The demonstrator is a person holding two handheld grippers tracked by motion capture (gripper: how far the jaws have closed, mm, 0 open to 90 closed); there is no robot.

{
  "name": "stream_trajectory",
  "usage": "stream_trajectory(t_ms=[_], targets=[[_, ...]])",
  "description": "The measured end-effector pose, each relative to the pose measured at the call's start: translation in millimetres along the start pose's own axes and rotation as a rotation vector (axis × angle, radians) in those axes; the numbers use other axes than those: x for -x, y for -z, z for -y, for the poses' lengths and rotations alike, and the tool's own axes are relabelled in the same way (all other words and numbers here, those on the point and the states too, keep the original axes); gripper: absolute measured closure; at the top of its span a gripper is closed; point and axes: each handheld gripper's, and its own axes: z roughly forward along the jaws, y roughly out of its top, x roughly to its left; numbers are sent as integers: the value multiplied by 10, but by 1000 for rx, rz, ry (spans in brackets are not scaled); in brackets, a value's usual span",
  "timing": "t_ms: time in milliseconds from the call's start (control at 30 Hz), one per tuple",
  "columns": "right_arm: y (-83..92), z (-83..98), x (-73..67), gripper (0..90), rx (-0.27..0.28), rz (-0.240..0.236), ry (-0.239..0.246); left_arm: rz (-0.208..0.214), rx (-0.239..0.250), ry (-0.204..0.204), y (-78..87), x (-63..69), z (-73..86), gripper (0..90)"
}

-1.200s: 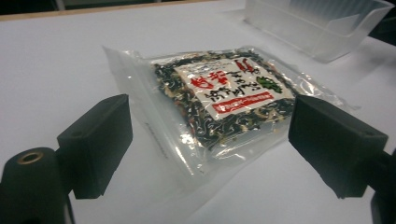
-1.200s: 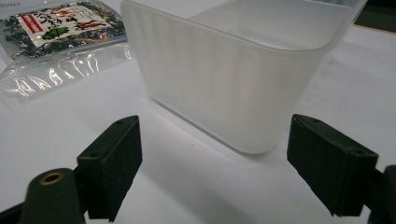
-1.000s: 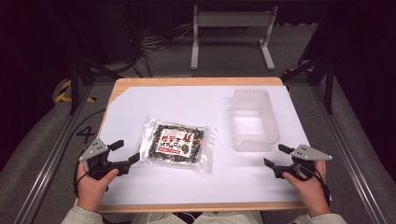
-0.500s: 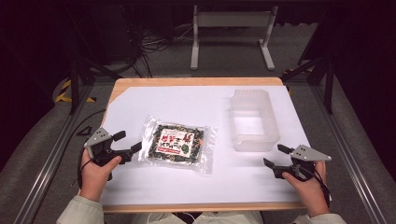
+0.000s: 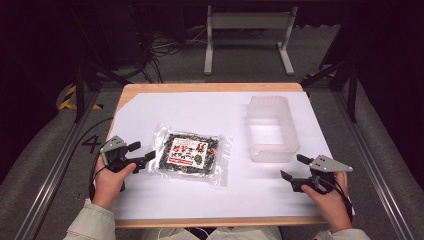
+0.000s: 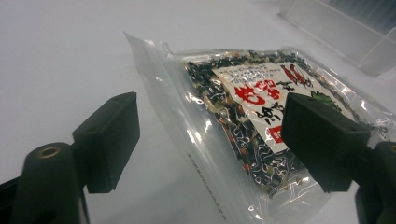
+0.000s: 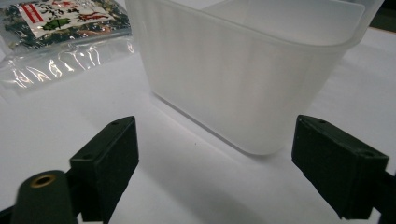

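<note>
Now left tongs (image 5: pixel 144 151) gape around the seaweed packet's (image 5: pixel 191 152) edge.

My right gripper (image 7: pixel 212 163): I see its two black block-shaped jaws rising from the bottom corners, set wide apart with nothing between them but bare surface.
Translucent white plastic container (image 7: pixel 243 70): I have it straight ahead, just beyond the jaws, standing upright on the sheet; its ribbed, rounded wall faces me and its open rim runs along the top.
Clear plastic packet of dark dried flakes with a white and red label (image 7: pixel 60 23): I find it lying flat at upper left, beside the container, its glossy sealed edge nearest me.
White table covering (image 7: pixel 187 186): I see it under everything.
</note>
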Motion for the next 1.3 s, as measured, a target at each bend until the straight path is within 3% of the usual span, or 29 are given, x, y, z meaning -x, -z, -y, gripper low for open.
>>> stream_trajectory(t_ms=[133,367,500,767,1033,1200,1300], targets=[[-26,8,5,63,-8,-1,3,3,-25,2,-47,3,21,253],[-57,5,-40,103,-23,-24,41,12,-100,45,-127,-27,63,257],[-51,-2,-52,147,-19,-30,50,6,-89,62,-141,-42,84,265],[-41,-6,-63,174,-11,-40,48,-4,-97,58,-145,-33,84,267],[-38,-4,-67,176,-14,-40,45,66,-155,67,-184,0,90,365],[-38,-2,-75,178,-19,-42,50,67,-207,47,-204,12,91,458],[-37,-1,-76,178,-20,-43,50,79,-211,62,-201,10,93,511]])
